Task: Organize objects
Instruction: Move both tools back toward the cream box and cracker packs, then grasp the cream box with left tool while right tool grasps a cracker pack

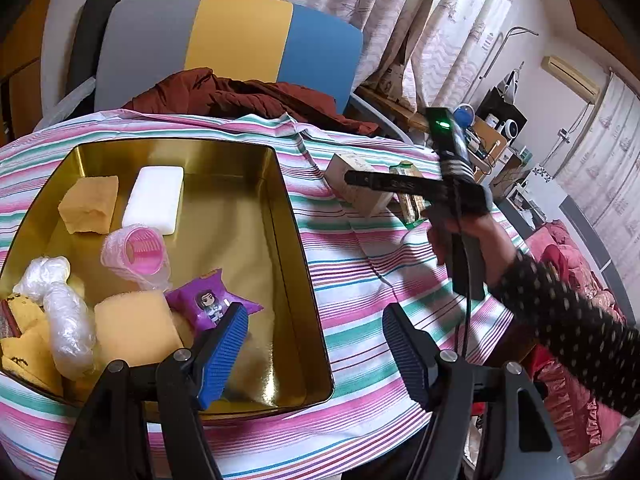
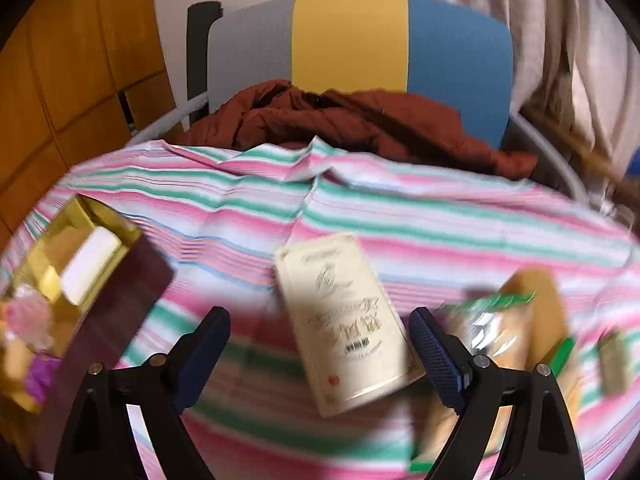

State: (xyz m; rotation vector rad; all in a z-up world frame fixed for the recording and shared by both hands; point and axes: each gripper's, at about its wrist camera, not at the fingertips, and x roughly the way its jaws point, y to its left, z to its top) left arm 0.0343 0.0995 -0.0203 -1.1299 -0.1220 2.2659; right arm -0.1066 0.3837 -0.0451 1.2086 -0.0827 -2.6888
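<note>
A gold tin [image 1: 290, 240] on the striped cloth holds two yellow sponges [image 1: 90, 204], a white bar [image 1: 154, 200], a wrapped pink cup [image 1: 138, 254], a purple packet [image 1: 208, 304] and plastic-wrapped things. My left gripper [image 1: 314, 356] is open over the tin's near right corner, nothing between its fingers. To the right lie a cream box [image 1: 356, 188] and a green snack packet [image 1: 410, 196]. My right gripper [image 2: 320, 352] is open, and the cream box [image 2: 344, 320] lies between its fingers, untouched. The picture is blurred. The green packet [image 2: 500, 320] is just right of it.
A chair [image 1: 240, 36] with a grey, yellow and blue back stands behind the table, a rust-red jacket [image 1: 248, 96] heaped on it. A hand in a dotted sleeve [image 1: 560, 312] holds the right gripper. The tin [image 2: 108, 220] is at the left. A small green packet [image 2: 612, 360] lies far right.
</note>
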